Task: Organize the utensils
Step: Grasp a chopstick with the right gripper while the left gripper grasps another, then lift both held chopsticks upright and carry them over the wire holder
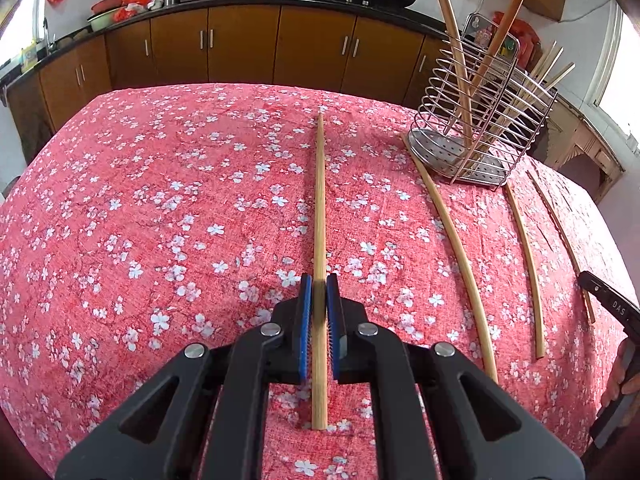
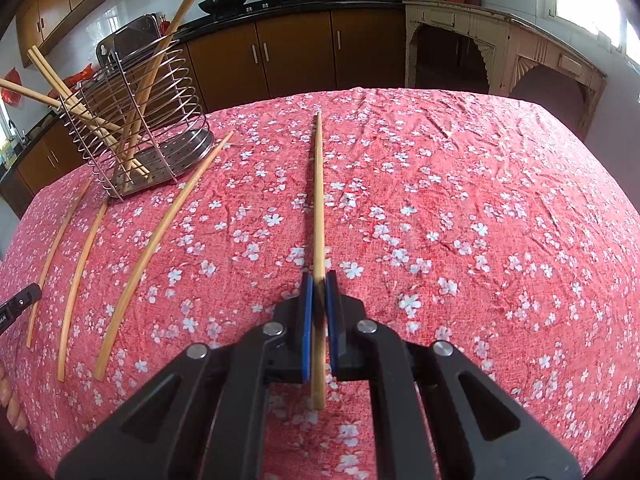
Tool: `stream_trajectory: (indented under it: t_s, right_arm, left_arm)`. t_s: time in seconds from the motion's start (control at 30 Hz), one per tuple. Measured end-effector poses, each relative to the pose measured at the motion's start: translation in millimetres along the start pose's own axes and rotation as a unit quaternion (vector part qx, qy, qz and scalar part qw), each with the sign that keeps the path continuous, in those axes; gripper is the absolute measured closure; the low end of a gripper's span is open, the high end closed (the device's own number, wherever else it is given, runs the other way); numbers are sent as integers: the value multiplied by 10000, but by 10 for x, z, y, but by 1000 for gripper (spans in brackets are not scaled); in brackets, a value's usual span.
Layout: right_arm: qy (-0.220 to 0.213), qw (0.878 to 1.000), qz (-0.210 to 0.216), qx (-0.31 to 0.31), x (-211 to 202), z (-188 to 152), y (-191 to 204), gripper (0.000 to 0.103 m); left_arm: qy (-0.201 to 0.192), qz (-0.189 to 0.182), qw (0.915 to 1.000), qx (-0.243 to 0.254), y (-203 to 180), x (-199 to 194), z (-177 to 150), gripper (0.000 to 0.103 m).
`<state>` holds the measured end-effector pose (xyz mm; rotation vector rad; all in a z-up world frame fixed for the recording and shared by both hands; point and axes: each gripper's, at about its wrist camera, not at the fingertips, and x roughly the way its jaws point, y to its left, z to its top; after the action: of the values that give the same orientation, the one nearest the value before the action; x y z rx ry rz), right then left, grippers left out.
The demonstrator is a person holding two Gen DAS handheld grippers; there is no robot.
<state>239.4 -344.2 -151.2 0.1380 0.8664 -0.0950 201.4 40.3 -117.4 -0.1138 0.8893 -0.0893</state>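
My left gripper point(image 1: 319, 286) is shut on a wooden chopstick point(image 1: 320, 208) that points straight ahead over the red flowered tablecloth. My right gripper point(image 2: 319, 285) is likewise shut on another wooden chopstick point(image 2: 318, 200). A wire utensil holder point(image 1: 486, 120) stands at the far right in the left wrist view and, as the same wire holder point(image 2: 140, 120), at the far left in the right wrist view, with several chopsticks leaning inside. Three loose chopsticks point(image 2: 160, 232) lie on the cloth in front of the holder, between the two grippers.
The table point(image 1: 160, 200) is covered by the red cloth and drops off at its far edge. Brown kitchen cabinets point(image 1: 240, 48) with woks on the counter line the back. A pale wooden sideboard point(image 2: 500, 40) stands at the right. The other gripper's black edge point(image 1: 612, 308) shows beside the loose chopsticks.
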Motion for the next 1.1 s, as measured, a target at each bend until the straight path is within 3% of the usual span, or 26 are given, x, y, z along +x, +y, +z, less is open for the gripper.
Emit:
stream_trajectory:
  t_s: [0.6,0.8,1.1]
  right_arm:
    - [-19,9999,126,-114,-133,-134,50,96]
    - [-563,9981,168,-208,-488,-142,-1,96]
    - [-1674,9852,216,-302,-1121,90,42,96]
  left_arm:
    - [31,527,9977,414,-271,3,-44,96]
    - [-66,214,9994,275,-194,-201,-97,96]
    - [-1111,-345,9931,119,-116,-901,72,96]
